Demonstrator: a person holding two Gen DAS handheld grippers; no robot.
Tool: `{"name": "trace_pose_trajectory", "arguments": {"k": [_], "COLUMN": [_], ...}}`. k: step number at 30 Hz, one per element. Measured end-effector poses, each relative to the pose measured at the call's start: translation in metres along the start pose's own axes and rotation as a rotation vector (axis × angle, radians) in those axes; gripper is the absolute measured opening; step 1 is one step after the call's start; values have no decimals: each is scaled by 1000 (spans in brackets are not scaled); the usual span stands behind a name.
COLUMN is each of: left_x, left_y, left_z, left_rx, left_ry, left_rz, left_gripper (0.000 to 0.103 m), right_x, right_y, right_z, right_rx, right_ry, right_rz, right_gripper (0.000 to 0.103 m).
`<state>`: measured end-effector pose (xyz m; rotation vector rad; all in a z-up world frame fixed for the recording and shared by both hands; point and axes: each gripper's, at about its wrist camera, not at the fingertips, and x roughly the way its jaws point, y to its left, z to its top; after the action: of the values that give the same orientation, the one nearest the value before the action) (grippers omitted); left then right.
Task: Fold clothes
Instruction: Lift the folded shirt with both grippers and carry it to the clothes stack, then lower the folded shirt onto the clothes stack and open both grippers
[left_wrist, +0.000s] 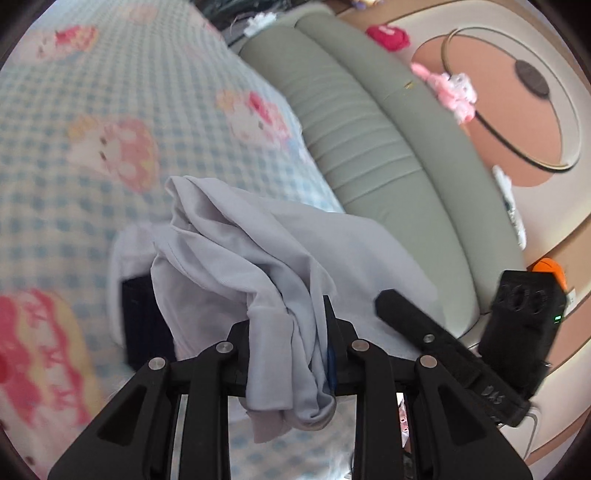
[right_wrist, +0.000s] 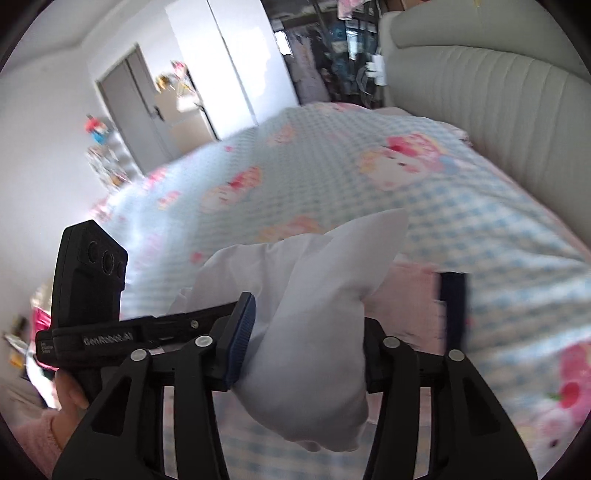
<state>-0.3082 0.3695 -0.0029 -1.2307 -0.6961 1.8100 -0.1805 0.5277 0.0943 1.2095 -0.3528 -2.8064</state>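
A pale lavender-white garment (left_wrist: 236, 251) hangs bunched above the bed. My left gripper (left_wrist: 290, 328) is shut on a gathered fold of it, and the cloth spills down below the jaws. In the right wrist view the same garment (right_wrist: 314, 295) fills the gap of my right gripper (right_wrist: 306, 339), pinched in between the blue left pad (right_wrist: 240, 332) and the black right finger, with a corner (right_wrist: 384, 229) sticking up. The two grippers are close together. One black finger (left_wrist: 406, 314) of the right gripper lies over the cloth in the left wrist view.
Below lies a bed with a blue-checked cartoon-print sheet (left_wrist: 92, 110). A grey-green padded headboard (left_wrist: 369, 140) runs along its right side. A pink folded piece (right_wrist: 406, 306) and a dark navy item (right_wrist: 452, 306) rest on the sheet. A hand (right_wrist: 70, 398) holds the left gripper's body (right_wrist: 88, 280).
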Motion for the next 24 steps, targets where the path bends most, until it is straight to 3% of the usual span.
{"name": "trace_pose_trajectory", "arguments": {"k": [2, 7, 9, 11, 15, 19, 20, 23, 24], "left_x": [10, 15, 13, 1, -54, -56, -53, -70, -77], "left_y": [9, 13, 15, 18, -2, -39, -43, -48, -47], "left_z": [-1, 1, 0, 0, -2, -8, -8, -9, -9], "left_rx": [-33, -26, -36, -42, 95, 262, 281, 246, 238], "left_ry": [9, 25, 39, 34, -147, -159, -166, -330, -351], "left_rz": [-32, -63, -73, -63, 67, 121, 157, 313, 282], "left_gripper": [27, 28, 32, 34, 28, 28, 27, 24, 24], "right_x": [-11, -63, -59, -34, 10, 16, 18, 19, 20], "right_y": [-27, -53, -37, -20, -19, -23, -25, -32, -34], "right_z": [-1, 8, 14, 13, -10, -19, -20, -22, -22], "right_rx": [57, 108, 52, -9, -53, -70, -69, -56, -53], "right_ry": [-9, -178, -167, -92, -9, -19, -14, -5, -3], "right_rz": [-37, -67, -26, -23, -85, -139, -143, -152, -151], "right_gripper": [50, 50, 42, 35, 21, 22, 22, 22, 22]}}
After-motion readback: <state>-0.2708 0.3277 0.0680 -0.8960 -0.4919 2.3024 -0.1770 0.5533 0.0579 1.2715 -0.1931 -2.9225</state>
